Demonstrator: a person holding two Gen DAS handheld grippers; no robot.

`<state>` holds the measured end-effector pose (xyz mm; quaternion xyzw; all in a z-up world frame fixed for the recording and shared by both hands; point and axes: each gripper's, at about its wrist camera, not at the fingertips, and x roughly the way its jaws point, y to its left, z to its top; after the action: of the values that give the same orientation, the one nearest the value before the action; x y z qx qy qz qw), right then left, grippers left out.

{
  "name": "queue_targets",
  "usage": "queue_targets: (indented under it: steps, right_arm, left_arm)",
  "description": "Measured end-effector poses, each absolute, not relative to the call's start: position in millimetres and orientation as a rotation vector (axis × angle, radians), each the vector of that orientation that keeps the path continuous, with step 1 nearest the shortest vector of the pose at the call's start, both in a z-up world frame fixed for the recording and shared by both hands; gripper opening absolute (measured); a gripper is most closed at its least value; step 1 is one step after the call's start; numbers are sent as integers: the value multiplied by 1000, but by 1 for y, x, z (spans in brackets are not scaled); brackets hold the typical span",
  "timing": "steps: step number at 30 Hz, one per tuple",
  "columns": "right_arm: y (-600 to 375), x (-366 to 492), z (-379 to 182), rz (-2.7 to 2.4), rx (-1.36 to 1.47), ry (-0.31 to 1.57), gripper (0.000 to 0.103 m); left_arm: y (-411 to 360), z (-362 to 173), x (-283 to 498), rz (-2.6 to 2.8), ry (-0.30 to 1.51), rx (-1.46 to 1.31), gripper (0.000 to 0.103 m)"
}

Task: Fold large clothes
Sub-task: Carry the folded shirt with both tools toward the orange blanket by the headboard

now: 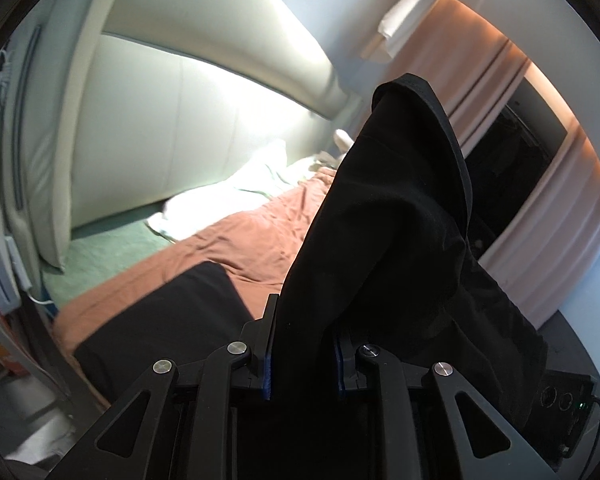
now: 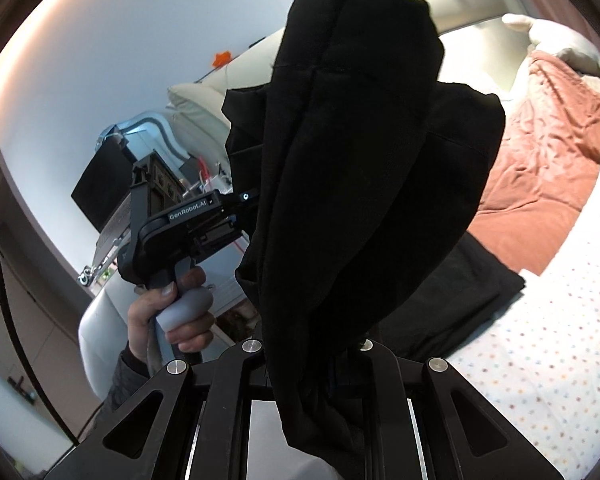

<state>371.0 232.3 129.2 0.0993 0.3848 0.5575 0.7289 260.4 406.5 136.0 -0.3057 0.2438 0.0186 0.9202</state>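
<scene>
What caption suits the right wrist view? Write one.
Right gripper lifts a black garment above the bed.

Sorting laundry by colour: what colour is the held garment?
Black garment; right wrist view shows it best.

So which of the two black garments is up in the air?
The black garment pinched in both grippers, left gripper and right gripper; the other black piece lies flat on the bed.
</scene>
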Motion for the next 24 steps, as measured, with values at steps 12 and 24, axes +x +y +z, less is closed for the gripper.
queue_targets:
  steps: [12, 24]
  right_arm:
    - [305, 362, 95, 1287, 176, 931, 15]
    - [303, 417, 42, 1236, 248, 1030, 15]
  left_arm:
    - [469, 130, 255, 179, 520, -591, 20]
    - [494, 82, 319, 215, 628, -575, 20]
